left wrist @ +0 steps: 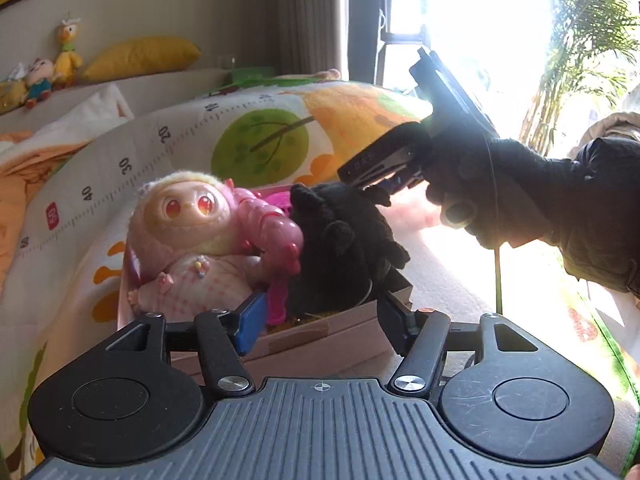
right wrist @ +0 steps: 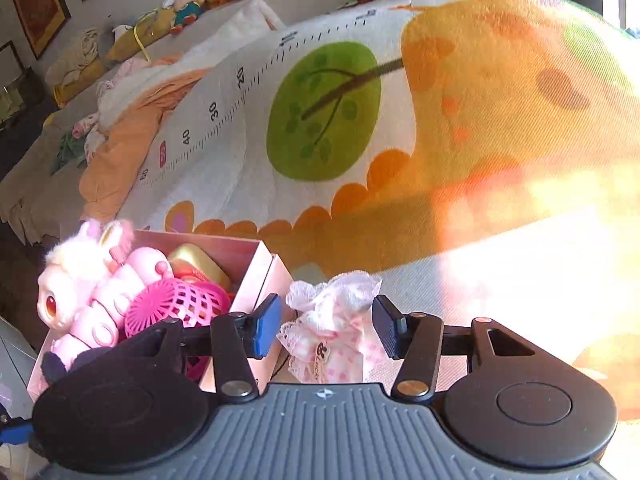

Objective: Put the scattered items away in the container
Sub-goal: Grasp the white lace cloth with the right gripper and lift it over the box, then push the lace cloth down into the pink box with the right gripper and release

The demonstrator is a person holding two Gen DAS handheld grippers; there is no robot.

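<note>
The right gripper [right wrist: 324, 330] is spread wide with the little lacy dress [right wrist: 334, 332] sitting right between its fingers, not pinched yet. The box [right wrist: 256, 276] is just to its left. The left gripper [left wrist: 318, 320] hangs open at the box.

Home living room: sofa [right wrist: 36, 184] with cushions, soft toys [left wrist: 40, 80] on ledge, framed pictures [right wrist: 38, 4], curtain [left wrist: 308, 16], children's play mat [right wrist: 320, 120].

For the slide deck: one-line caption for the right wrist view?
Open right hand-held gripper straddling a lacy pink doll dress beside the toy-filled pink box.
</note>
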